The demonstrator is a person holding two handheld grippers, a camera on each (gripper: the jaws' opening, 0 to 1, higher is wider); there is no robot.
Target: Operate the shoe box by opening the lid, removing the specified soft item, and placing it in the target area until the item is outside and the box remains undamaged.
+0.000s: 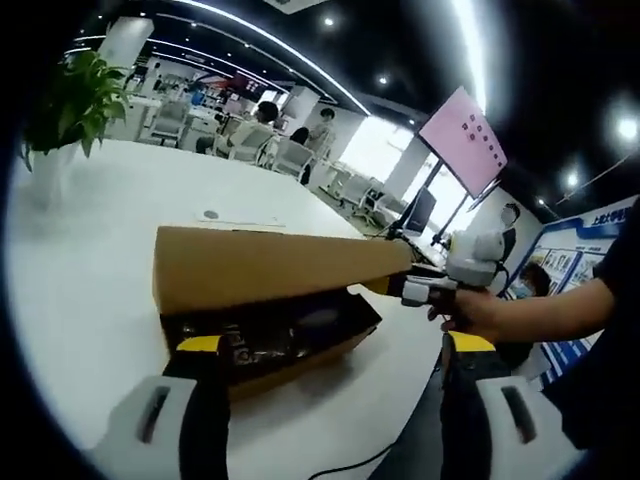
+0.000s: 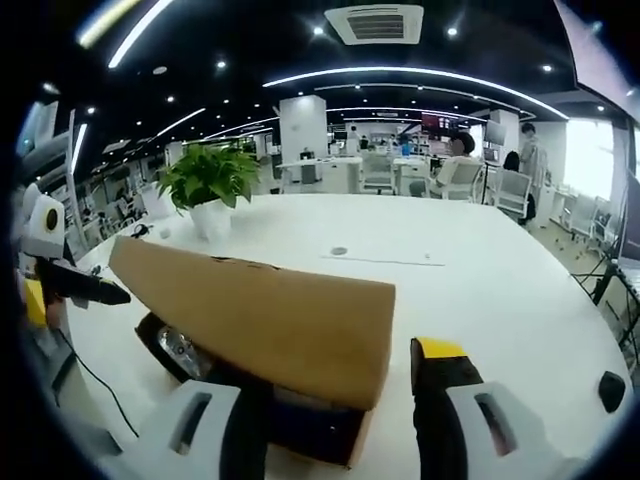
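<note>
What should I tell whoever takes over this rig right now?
Left tool: open, holding nothing, facing the shoe box.
Right tool: open, at the end of the raised lid, apparently propping it.
The box sits on the white table, with dark contents inside.
Done: lid up.
Left: lift out the soft item, set it on the table, and don't bend the lid.

The raised lid hides most box contents (dark, indistinct).
</note>
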